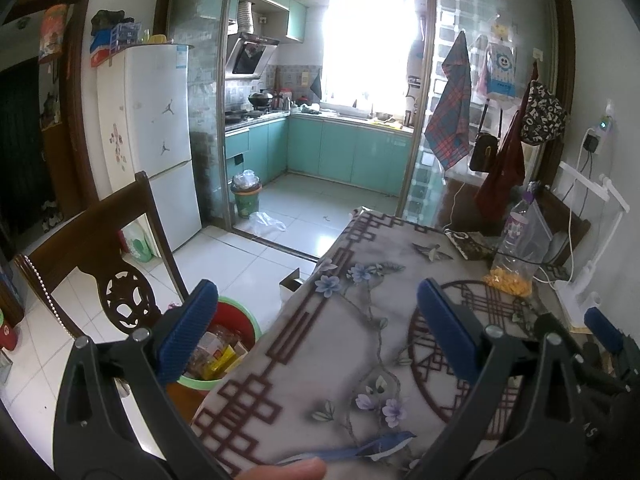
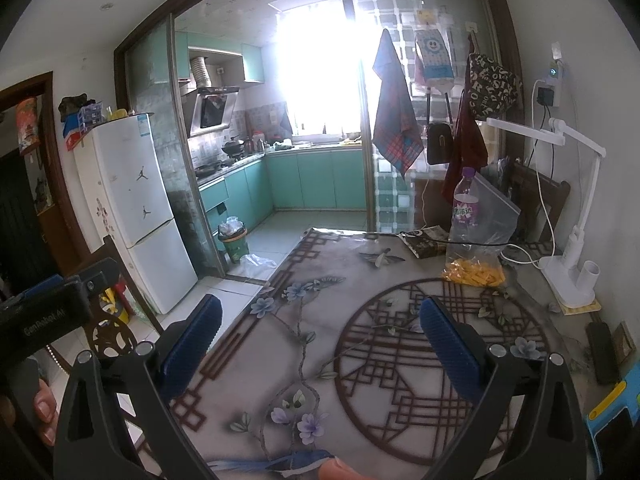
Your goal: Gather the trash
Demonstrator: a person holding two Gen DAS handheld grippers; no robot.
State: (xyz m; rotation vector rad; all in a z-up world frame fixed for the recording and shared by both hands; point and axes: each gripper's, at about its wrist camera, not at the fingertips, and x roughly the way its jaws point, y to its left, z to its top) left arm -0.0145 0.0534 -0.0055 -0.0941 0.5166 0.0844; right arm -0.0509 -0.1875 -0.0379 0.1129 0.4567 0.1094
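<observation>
Looking for trash first: the likeliest candidates sit at the far right end of the table, a clear plastic bottle with a purple label standing upright, a clear plastic bag with yellow pieces pooled in its bottom leaning against it, and a dark patterned snack packet lying flat just beside them. Whether bottle and bag are waste or still in use cannot be told; judged from the task, the packet looks the most discardable. A black cable crosses in front of the bottle and could snag a grab there. The receptacle is a green-rimmed bin on the floor just off the table's near left corner, already holding wrappers; its spot beside the table edge lets items be dropped straight down. The left gripper hovers over that corner, jaws wide apart and empty, the left blue pad above the bin. The right gripper hangs above the middle of the flowered tablecloth, jaws also wide and holding nothing, well short of the bottle group. A white desk lamp stands right of the bag, narrowing the approach. A second bin stands in the kitchen doorway, well apart.
</observation>
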